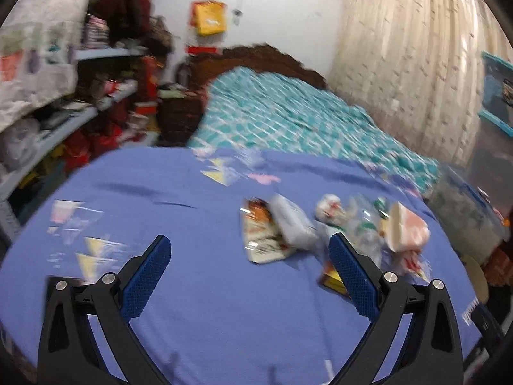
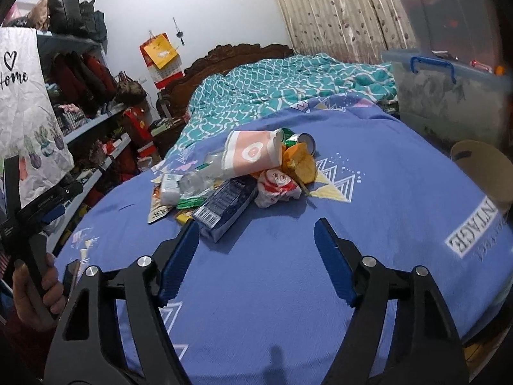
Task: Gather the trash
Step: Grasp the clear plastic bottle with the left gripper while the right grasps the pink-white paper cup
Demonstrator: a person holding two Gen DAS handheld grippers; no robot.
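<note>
A pile of trash lies on the blue cloth [image 2: 256,272]: a pink paper cup [image 2: 253,154], a dark blue carton [image 2: 224,207], a crumpled red-and-white wrapper [image 2: 275,187], an orange wrapper [image 2: 301,162], a can [image 2: 304,141], a clear plastic bottle [image 2: 198,176]. My right gripper [image 2: 256,240] is open and empty, just short of the carton. My left gripper [image 1: 248,258] is open and empty, just short of a snack packet [image 1: 259,234] and white pack [image 1: 291,221]; the cup [image 1: 405,227] lies right. A white paper bag [image 2: 29,106] hangs at far left beside the left gripper's handle.
A bed with a teal quilt [image 2: 288,80] lies beyond the cloth. Cluttered shelves [image 2: 96,118] stand on the left. A clear storage box with blue handle [image 2: 449,96] stands at the right, curtains [image 2: 336,9] behind it. A tan round object [image 2: 481,166] sits at the cloth's right edge.
</note>
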